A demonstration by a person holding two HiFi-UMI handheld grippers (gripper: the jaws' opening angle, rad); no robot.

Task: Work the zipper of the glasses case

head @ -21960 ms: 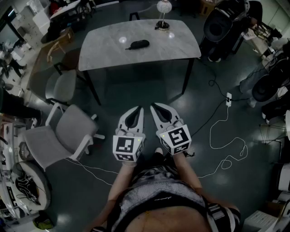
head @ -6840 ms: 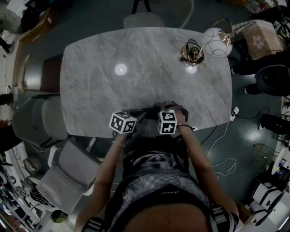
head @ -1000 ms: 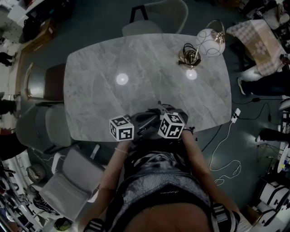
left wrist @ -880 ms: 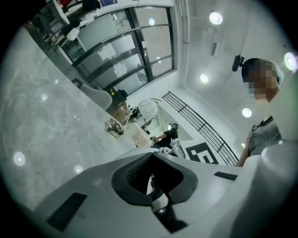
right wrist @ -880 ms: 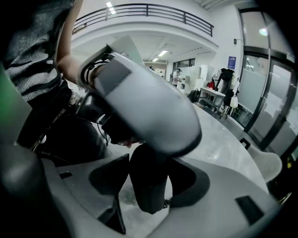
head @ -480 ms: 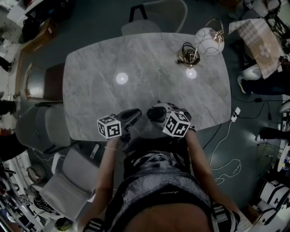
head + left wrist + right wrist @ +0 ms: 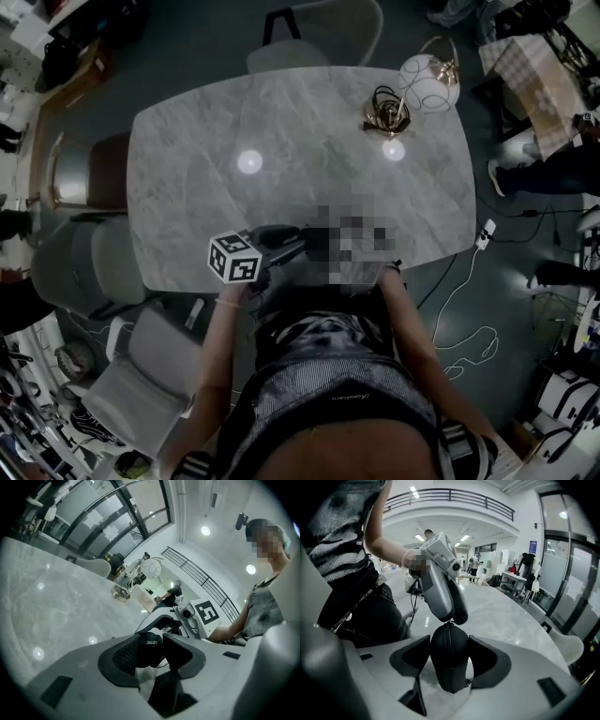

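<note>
The white left claw (image 7: pixel 155 638), with its dark ribbed pads, is seen with its jaws parted. They have just been opening. The rounded end of the black, oblong, fabric-covered glasses case (image 7: pixel 449 672) stands between them, and it is not pressed by either pad. A small metal zipper pull (image 7: pixel 451 621) is spotted right at that end, at the left claw's tips.

Over to the white right claw (image 7: pixel 449 641): its jaws are clamped on the body of the case, one pad against each flank. The zipper (image 7: pixel 448 653) seam is turned towards that claw's own camera.

The case is held at the near edge of the grey marble-patterned tabletop (image 7: pixel 281 122), straight in front of the person. Whether it rests on the top cannot be told.

The case is judged to be light, with a semi-stiff shell that would give a little under a squeeze, and its textured cover should be easily gripped. It is best clamped across the flanks, clear of the zipper track, as it is now. The pull is thin, loose and likely slippery, so it would need to be pinched squarely at the tab with the pad tips.

Further out, a glass-globe lamp with a brass base (image 7: pixel 427 82) is seen at the far right of the table, well apart from the work.
</note>
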